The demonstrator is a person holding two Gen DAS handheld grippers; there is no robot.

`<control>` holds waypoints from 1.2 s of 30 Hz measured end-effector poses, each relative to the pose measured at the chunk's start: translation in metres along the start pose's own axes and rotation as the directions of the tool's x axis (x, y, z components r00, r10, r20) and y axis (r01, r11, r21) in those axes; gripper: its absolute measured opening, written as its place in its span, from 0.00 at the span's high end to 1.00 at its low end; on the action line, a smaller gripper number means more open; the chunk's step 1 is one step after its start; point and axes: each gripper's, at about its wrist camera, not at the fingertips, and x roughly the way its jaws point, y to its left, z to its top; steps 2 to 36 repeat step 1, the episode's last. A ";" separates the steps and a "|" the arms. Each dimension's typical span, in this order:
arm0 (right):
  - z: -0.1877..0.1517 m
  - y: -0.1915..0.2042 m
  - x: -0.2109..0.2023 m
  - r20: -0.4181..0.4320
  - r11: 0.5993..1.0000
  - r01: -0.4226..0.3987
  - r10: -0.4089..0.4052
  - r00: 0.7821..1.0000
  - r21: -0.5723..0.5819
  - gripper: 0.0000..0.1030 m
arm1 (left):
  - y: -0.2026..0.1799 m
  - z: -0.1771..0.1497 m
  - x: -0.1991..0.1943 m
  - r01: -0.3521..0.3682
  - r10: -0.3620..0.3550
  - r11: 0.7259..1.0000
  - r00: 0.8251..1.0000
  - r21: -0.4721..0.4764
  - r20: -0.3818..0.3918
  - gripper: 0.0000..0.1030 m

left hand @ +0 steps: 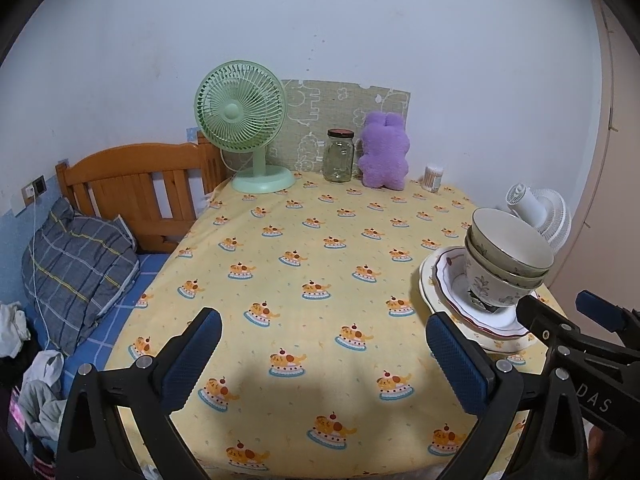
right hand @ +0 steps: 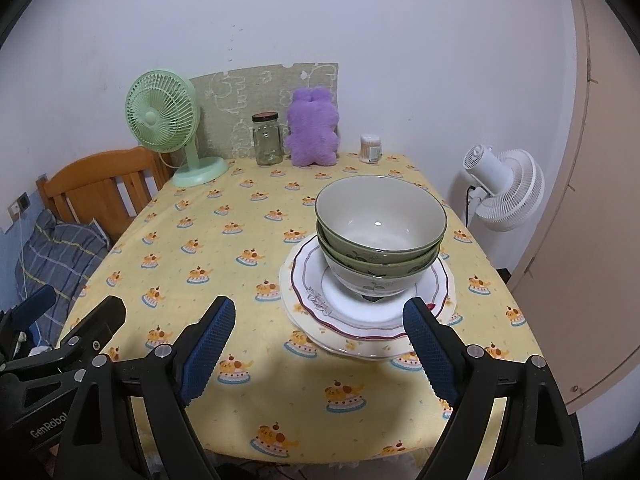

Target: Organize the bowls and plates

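Presently, both grippers are held wide apart with nothing between their blue pads. The left gripper (left hand: 324,354) is seen over bare yellow tablecloth (left hand: 320,248), its right finger (left hand: 460,364) close to the near-left edge of the plates but not touching them. The right gripper (right hand: 318,346) is seen at 6 o'clock of the crockery stack, its right finger (right hand: 430,354) lying in front of the plates' near rim — whether contact is made cannot be told.

The stack is set on the right half of the table. Two nested green-rimmed bowls (right hand: 380,232) are stood upright on a white scalloped plate with a dark red rim line (right hand: 316,292), which lies on a larger cream plate (right hand: 340,344). In the left wrist view the same bowls (left hand: 508,256) are found at 3 o'clock, seemingly tilted by the lens.

Along the far edge, at 12 o'clock, a green desk fan (left hand: 242,120), a glass jar with a dark lid (left hand: 339,156), a purple plush toy (left hand: 384,152) and a small tub of cotton swabs (left hand: 434,178) are lined up — all well apart from the stack. A white floor fan (right hand: 504,190) is seen beyond the table at 3 o'clock, and a wooden bed headboard (left hand: 136,188) with a checked pillow (left hand: 76,264) at 9 o'clock.
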 end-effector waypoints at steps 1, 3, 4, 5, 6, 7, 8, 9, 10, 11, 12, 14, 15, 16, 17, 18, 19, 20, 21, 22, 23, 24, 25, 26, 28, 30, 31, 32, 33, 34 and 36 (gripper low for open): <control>0.000 0.001 -0.001 0.000 1.000 0.001 -0.001 1.000 -0.002 0.15 | 0.000 0.000 0.000 0.001 -0.001 1.000 1.000 -0.002 0.000 0.00; 0.000 0.001 -0.001 0.000 1.000 0.001 -0.001 1.000 -0.002 0.15 | 0.000 0.000 0.000 0.001 -0.001 1.000 1.000 -0.002 0.000 0.00; 0.000 0.001 -0.001 0.000 1.000 0.001 -0.001 1.000 -0.002 0.15 | 0.000 0.000 0.000 0.001 -0.001 1.000 1.000 -0.002 0.000 0.00; 0.000 0.001 -0.001 0.000 1.000 0.001 -0.001 1.000 -0.002 0.15 | 0.000 0.000 0.000 0.001 -0.001 1.000 1.000 -0.002 0.000 0.00; 0.000 0.001 -0.001 0.000 1.000 0.001 -0.001 1.000 -0.002 0.15 | 0.000 0.000 0.000 0.001 -0.001 1.000 1.000 -0.002 0.000 0.00; 0.000 0.001 -0.001 0.000 1.000 0.001 -0.001 1.000 -0.002 0.15 | 0.000 0.000 0.000 0.001 -0.001 1.000 1.000 -0.002 0.000 0.00; 0.000 0.001 -0.001 0.000 1.000 0.001 -0.001 1.000 -0.002 0.15 | 0.000 0.000 0.000 0.001 -0.001 1.000 1.000 -0.002 0.000 0.00; 0.000 0.001 -0.001 0.000 1.000 0.001 -0.001 1.000 -0.002 0.15 | 0.000 0.000 0.000 0.001 -0.001 1.000 1.000 -0.002 0.000 0.00; 0.000 0.001 -0.001 0.000 1.000 0.001 -0.001 1.000 -0.002 0.15 | 0.000 0.000 0.000 0.001 -0.001 1.000 1.000 -0.002 0.000 0.00; 0.000 0.001 -0.001 0.000 1.000 0.001 -0.001 1.000 -0.002 0.15 | 0.000 0.000 0.000 0.001 -0.001 1.000 1.000 -0.002 0.000 0.00; 0.000 0.001 -0.001 0.000 1.000 0.001 -0.001 1.000 -0.002 0.15 | 0.000 0.000 0.000 0.001 -0.001 1.000 1.000 -0.002 0.000 0.00; 0.000 0.001 -0.001 0.000 1.000 0.001 -0.001 1.000 -0.002 0.15 | 0.000 0.000 0.000 0.001 -0.001 1.000 1.000 -0.002 0.000 0.00; 0.000 0.001 -0.001 0.000 1.000 0.001 -0.001 1.000 -0.002 0.15 | 0.000 0.000 0.000 0.001 -0.001 1.000 1.000 -0.002 0.000 0.00; 0.000 0.001 -0.001 0.000 1.000 0.001 -0.001 1.000 -0.002 0.15 | 0.000 0.000 0.000 0.001 -0.001 1.000 1.000 -0.002 0.000 0.00; 0.000 0.001 -0.001 0.000 1.000 0.001 -0.001 1.000 -0.002 0.15 | 0.000 0.000 0.000 0.001 -0.001 1.000 1.000 -0.002 0.000 0.00; 0.000 0.001 -0.001 0.000 1.000 0.001 -0.001 1.000 -0.002 0.15 | 0.000 0.000 0.000 0.001 -0.001 1.000 1.000 -0.002 0.000 0.00; 0.000 0.001 -0.001 0.000 1.000 0.001 -0.001 1.000 -0.002 0.15 | 0.000 0.000 0.000 0.001 -0.001 1.000 1.000 -0.002 0.000 0.00; 0.000 0.001 -0.001 0.000 1.000 0.001 -0.001 1.000 -0.002 0.15 | 0.000 0.000 0.000 0.001 -0.001 1.000 1.000 -0.002 0.000 0.00; 0.000 0.001 -0.001 0.000 1.000 0.001 -0.001 1.000 -0.002 0.15 | 0.000 0.000 0.000 0.001 -0.001 1.000 1.000 -0.002 0.000 0.00; 0.000 0.001 -0.001 0.000 1.000 0.001 -0.001 1.000 -0.002 0.15 | 0.000 0.000 0.000 0.001 -0.001 1.000 1.000 -0.002 0.000 0.00; 0.000 0.001 -0.001 0.000 1.000 0.001 -0.001 1.000 -0.002 0.15 | 0.000 0.000 0.000 0.001 -0.001 1.000 1.000 -0.002 0.000 0.00; 0.000 0.001 -0.001 0.000 1.000 0.001 -0.001 1.000 -0.002 0.15 | 0.000 0.000 0.000 0.001 -0.001 1.000 1.000 -0.002 0.000 0.00; 0.000 0.001 -0.001 0.000 1.000 0.001 -0.001 1.000 -0.002 0.15 | 0.000 0.000 0.000 0.001 -0.001 1.000 1.000 -0.002 0.000 0.00; 0.000 0.001 -0.001 0.000 1.000 0.001 -0.001 1.000 -0.002 0.15 | 0.000 0.000 0.000 0.001 -0.001 1.000 1.000 -0.002 0.000 0.00; 0.000 0.001 -0.001 0.000 1.000 0.001 -0.001 1.000 -0.002 0.15 | 0.000 0.000 0.000 0.001 -0.001 1.000 1.000 -0.002 0.000 0.00; 0.000 0.001 -0.001 0.000 1.000 0.001 -0.001 1.000 -0.002 0.15 | 0.000 0.000 0.000 0.001 -0.001 1.000 1.000 -0.002 0.000 0.00; 0.000 0.001 -0.001 0.000 1.000 0.001 -0.001 1.000 -0.002 0.15 | 0.000 0.000 0.000 0.001 -0.001 1.000 1.000 -0.002 0.000 0.00; 0.000 0.001 -0.001 0.000 1.000 0.001 -0.001 1.000 -0.002 0.15 | 0.000 0.000 0.000 0.001 -0.001 1.000 1.000 -0.002 0.000 0.00; 0.000 0.001 -0.001 0.000 1.000 0.001 -0.001 1.000 -0.002 0.15 | 0.000 0.000 0.000 0.001 -0.001 1.000 1.000 -0.002 0.000 0.00; 0.000 0.001 -0.001 0.000 1.000 0.001 -0.001 1.000 -0.002 0.15 | 0.000 0.000 0.000 0.001 -0.001 1.000 1.000 -0.002 0.000 0.00; 0.000 0.001 -0.001 0.000 1.000 0.001 -0.001 1.000 -0.002 0.15 | 0.000 0.000 0.000 0.001 -0.001 1.000 1.000 -0.002 0.000 0.00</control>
